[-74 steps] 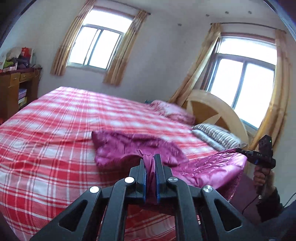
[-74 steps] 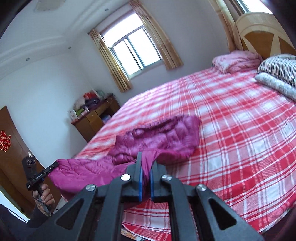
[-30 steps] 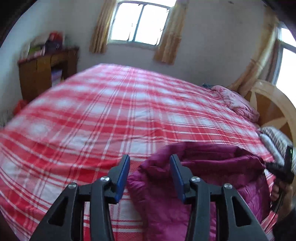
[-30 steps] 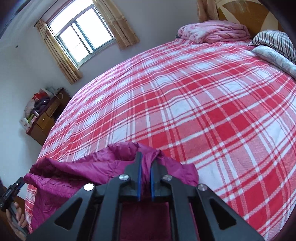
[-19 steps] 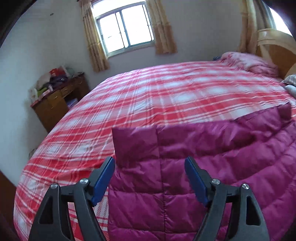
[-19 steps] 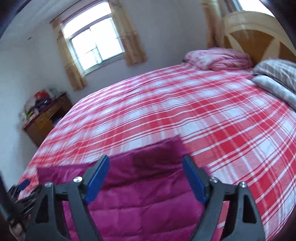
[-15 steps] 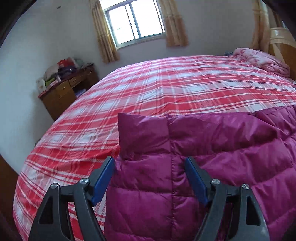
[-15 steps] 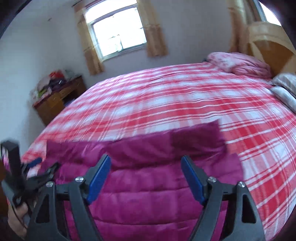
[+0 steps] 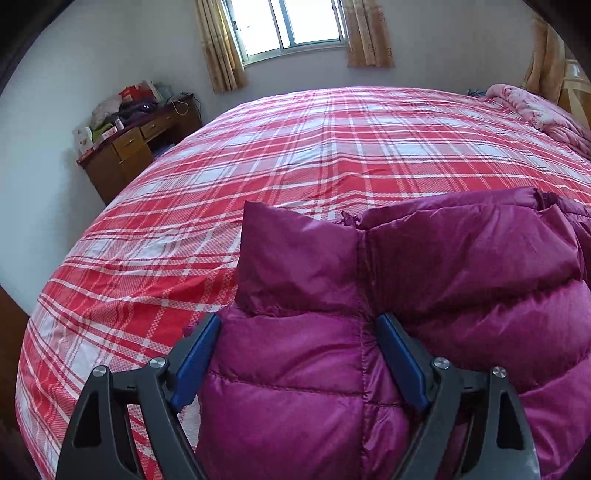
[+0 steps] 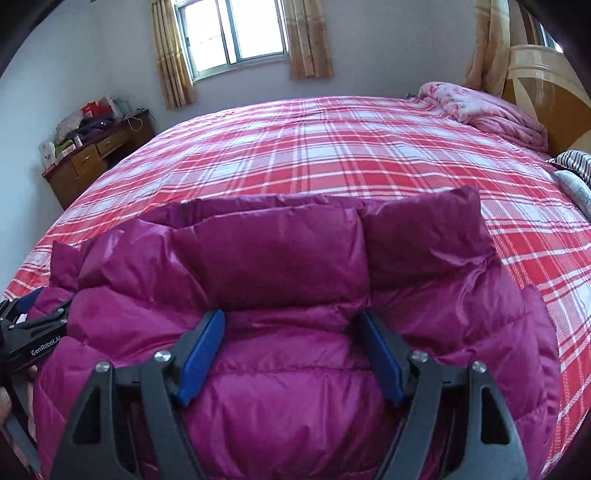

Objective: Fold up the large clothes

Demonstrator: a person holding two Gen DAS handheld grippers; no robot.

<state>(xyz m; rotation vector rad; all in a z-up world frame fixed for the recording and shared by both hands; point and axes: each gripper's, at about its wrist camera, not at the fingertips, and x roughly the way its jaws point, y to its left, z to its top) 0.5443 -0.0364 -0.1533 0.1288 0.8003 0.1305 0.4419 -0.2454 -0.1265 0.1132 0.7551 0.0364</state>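
Observation:
A magenta puffer jacket (image 9: 369, 314) lies folded over on the near edge of the red plaid bed (image 9: 332, 147). My left gripper (image 9: 297, 328) is open, its blue pads either side of the jacket's left end, holding nothing. In the right wrist view the jacket (image 10: 288, 266) spreads wide under my right gripper (image 10: 290, 326), which is open and empty above the jacket's middle. The left gripper (image 10: 37, 306) shows at the left edge of that view, beside the jacket's left end.
A wooden desk (image 9: 136, 144) with clutter stands against the left wall. A pink quilt (image 10: 484, 107) and striped pillows (image 10: 572, 162) lie by the headboard (image 10: 546, 85) at right. A window with curtains (image 10: 236, 33) is at the back.
Both grippers held the jacket shut, carried its edge over onto itself, then opened and let go. Since half a second ago both have drawn slightly nearer the jacket, still open.

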